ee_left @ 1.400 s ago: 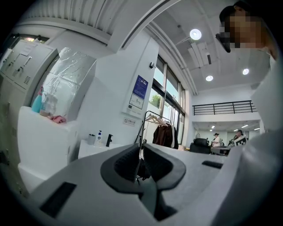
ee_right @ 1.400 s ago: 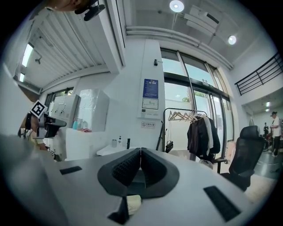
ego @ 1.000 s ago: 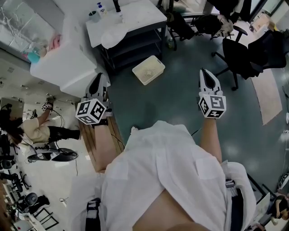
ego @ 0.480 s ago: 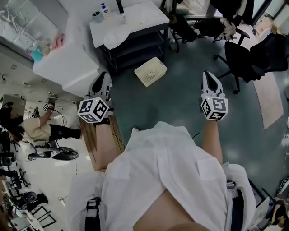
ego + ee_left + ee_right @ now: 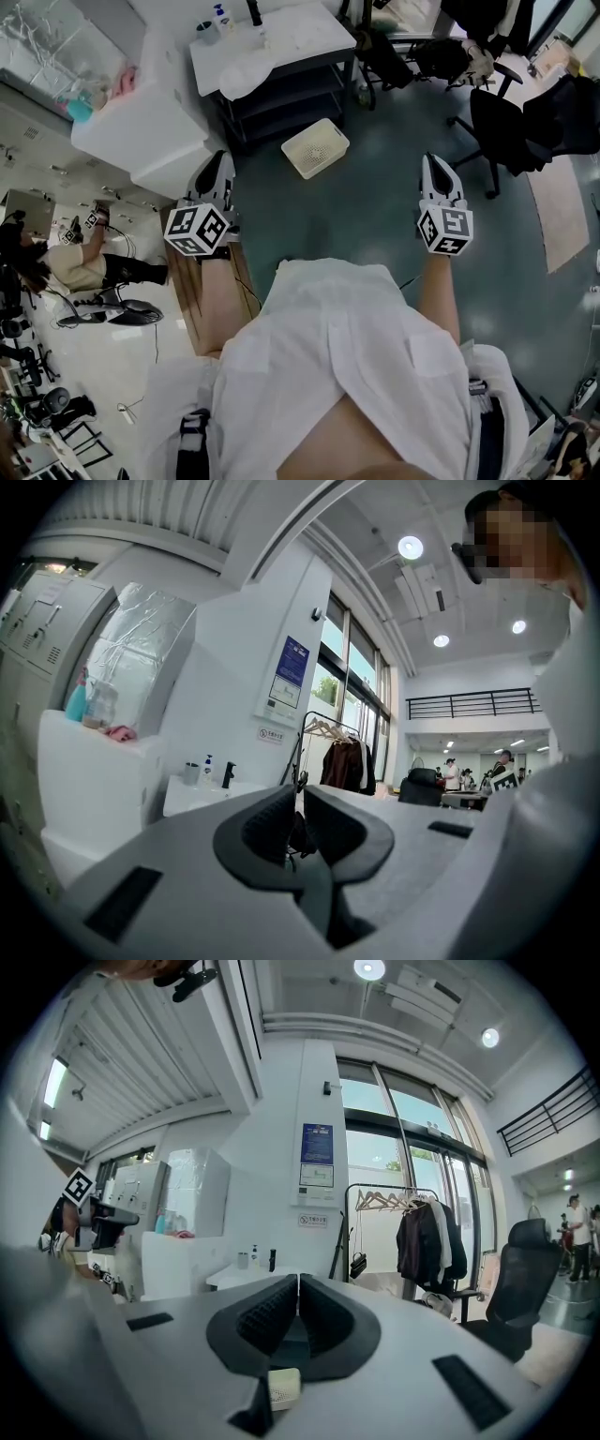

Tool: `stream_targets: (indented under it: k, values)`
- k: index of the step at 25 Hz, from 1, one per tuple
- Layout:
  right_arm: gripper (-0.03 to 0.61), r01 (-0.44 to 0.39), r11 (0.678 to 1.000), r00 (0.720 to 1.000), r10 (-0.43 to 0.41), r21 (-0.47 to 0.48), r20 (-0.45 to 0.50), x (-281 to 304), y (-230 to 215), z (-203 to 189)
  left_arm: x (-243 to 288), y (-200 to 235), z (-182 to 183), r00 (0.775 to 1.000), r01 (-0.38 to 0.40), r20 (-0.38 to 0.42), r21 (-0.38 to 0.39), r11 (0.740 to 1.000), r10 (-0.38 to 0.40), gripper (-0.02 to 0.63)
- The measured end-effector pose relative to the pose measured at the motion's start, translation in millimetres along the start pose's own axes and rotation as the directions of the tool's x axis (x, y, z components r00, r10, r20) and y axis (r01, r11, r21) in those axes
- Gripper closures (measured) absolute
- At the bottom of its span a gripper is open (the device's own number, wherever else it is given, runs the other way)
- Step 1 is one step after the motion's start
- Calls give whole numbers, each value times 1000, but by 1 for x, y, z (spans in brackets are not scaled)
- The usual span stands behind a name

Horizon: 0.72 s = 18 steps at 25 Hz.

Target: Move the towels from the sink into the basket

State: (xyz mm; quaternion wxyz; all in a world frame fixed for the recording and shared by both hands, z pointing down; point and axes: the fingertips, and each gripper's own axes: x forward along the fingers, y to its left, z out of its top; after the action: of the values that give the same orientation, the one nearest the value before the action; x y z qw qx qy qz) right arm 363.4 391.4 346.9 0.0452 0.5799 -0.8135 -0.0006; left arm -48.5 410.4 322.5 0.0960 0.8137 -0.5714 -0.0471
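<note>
As it sits, basket [image 5: 315, 148] runs diagonally — lower-left to upper-right.

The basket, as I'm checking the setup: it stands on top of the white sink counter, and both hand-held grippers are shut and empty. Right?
No. The head view shows the basket on the floor in front of the sink counter, not on top of it. The left hand-held gripper and right hand-held gripper are indeed shut and empty.
</note>
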Motion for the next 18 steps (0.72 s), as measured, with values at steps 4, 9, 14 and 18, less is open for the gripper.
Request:
stream_targets:
  k: [4,9,14,18]
  values:
    - [549,-11,1000,1000,11,5,-12,10,4,-7,1,10,-5,1000,-16,-8,-3,1000,16,577]
    - [549,-15,1000,1000,15,7,-23,37,11,-14,14,30,-7,1000,-21,-7,-6,1000,21,577]
    - [549,-23,1000,999,23,-1,-40,79,19,-16,48,60,-8,1000,-23,-8,-27,999,23,577]
    - [549,-26,1000,999,25,-9,-48,124,21,-13,84,91,-5,1000,-21,-4,-37,999,20,577]
